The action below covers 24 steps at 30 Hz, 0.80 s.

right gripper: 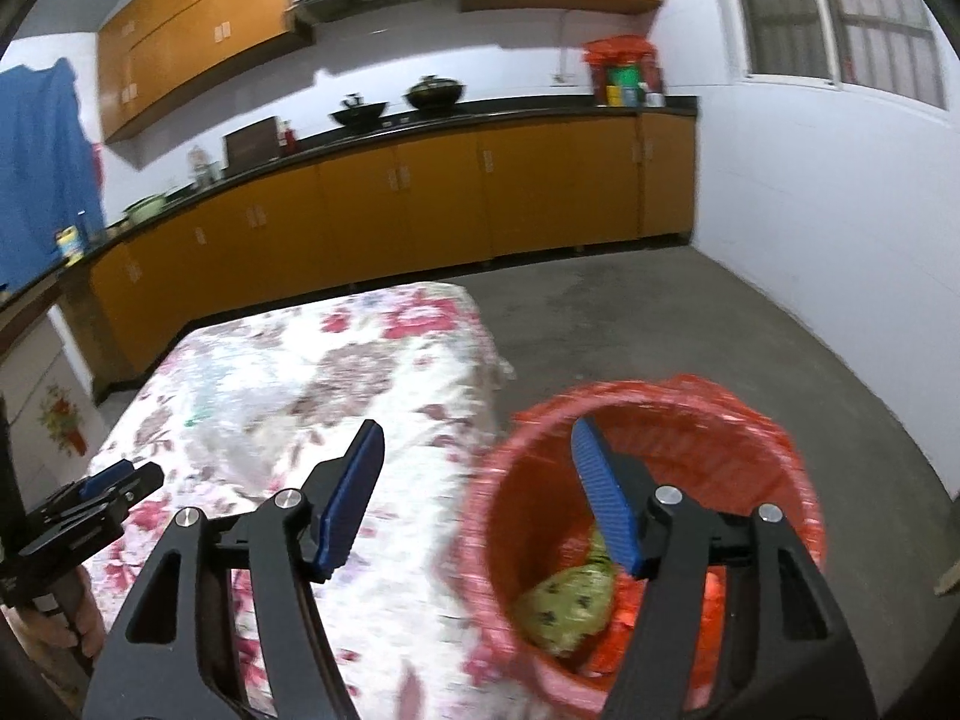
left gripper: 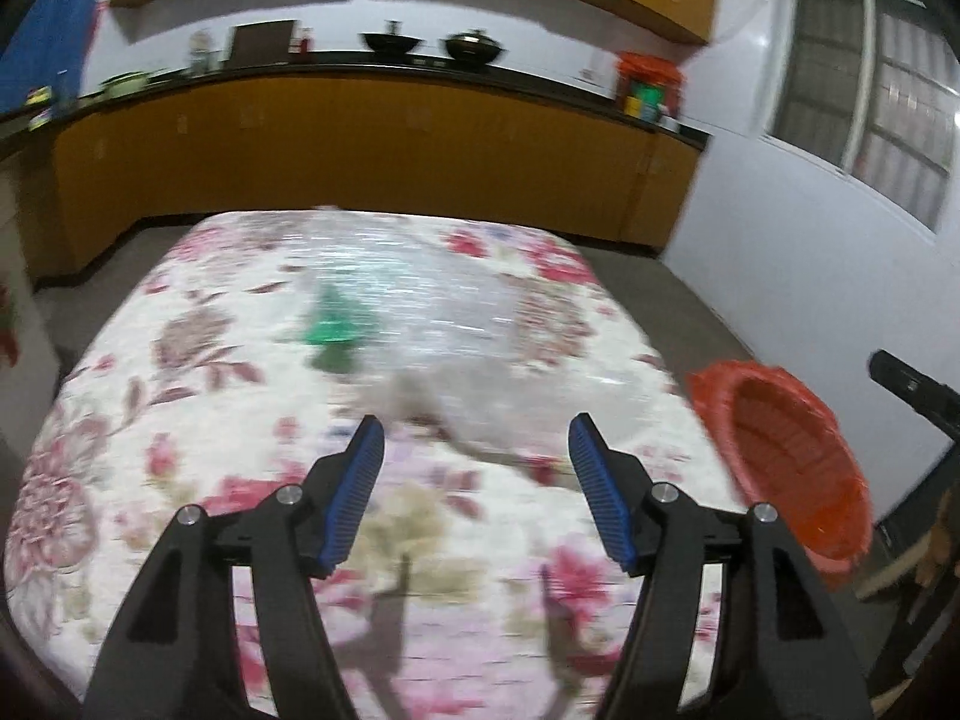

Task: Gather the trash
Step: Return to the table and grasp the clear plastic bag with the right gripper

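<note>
Grippers both gape wide, nothing held: left gripper (left gripper: 477, 433), right gripper (right gripper: 478, 441). Green wrapper (left gripper: 332, 329) lies on floral table (left gripper: 120, 408), eleven o'clock of left gripper, which is nearer. Red bin (right gripper: 648, 420) under right gripper.

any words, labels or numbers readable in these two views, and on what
None can be read.
Yellow-labelled container on the counter: print too small and blurred.
Colourful boxes under the red cover at the counter's far end: no legible text.
Green wrapper in the red bin: dark marks only, unreadable.
</note>
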Each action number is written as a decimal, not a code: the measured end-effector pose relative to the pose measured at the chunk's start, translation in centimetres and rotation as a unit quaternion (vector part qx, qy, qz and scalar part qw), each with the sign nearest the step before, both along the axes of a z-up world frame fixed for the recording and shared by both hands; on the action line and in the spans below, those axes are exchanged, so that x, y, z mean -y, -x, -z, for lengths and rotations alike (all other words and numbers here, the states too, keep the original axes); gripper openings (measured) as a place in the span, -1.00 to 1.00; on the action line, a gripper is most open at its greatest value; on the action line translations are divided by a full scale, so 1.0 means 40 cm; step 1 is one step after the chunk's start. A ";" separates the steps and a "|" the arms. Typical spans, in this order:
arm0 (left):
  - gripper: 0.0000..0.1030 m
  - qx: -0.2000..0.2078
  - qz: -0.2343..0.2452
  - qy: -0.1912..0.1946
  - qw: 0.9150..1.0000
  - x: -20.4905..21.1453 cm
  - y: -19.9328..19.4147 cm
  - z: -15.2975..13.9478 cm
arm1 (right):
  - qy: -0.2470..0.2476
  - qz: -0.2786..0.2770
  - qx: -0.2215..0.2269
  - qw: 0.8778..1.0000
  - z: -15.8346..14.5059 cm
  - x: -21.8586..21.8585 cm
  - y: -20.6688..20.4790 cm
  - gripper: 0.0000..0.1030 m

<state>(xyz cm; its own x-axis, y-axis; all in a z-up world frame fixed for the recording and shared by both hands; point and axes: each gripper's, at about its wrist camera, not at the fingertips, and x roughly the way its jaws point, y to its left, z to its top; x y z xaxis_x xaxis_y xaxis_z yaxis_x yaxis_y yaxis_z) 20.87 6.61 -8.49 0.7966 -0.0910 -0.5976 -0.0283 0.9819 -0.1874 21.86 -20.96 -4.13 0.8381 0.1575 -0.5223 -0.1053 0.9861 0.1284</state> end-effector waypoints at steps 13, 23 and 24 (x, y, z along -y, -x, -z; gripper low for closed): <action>0.28 0.003 -0.103 0.015 0.995 -0.211 0.053 0.004 | 0.001 -0.149 -0.035 0.988 0.032 -0.334 -0.106 0.14; 0.28 0.000 -0.142 0.023 0.990 -0.307 0.087 0.011 | 0.041 -0.180 -0.124 0.975 0.185 -0.492 -0.209 0.14; 0.28 -0.001 -0.144 0.025 0.989 -0.313 0.089 0.013 | 0.047 -0.182 -0.133 0.973 0.199 -0.500 -0.215 0.11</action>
<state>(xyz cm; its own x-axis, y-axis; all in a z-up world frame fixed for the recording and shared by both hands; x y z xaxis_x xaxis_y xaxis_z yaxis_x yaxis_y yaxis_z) 17.30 19.15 -9.02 0.7921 0.1109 -0.6003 -0.3066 0.9226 -0.2341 30.46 -0.95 -12.07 0.5684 0.3596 -0.7400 -0.4247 0.8986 0.1104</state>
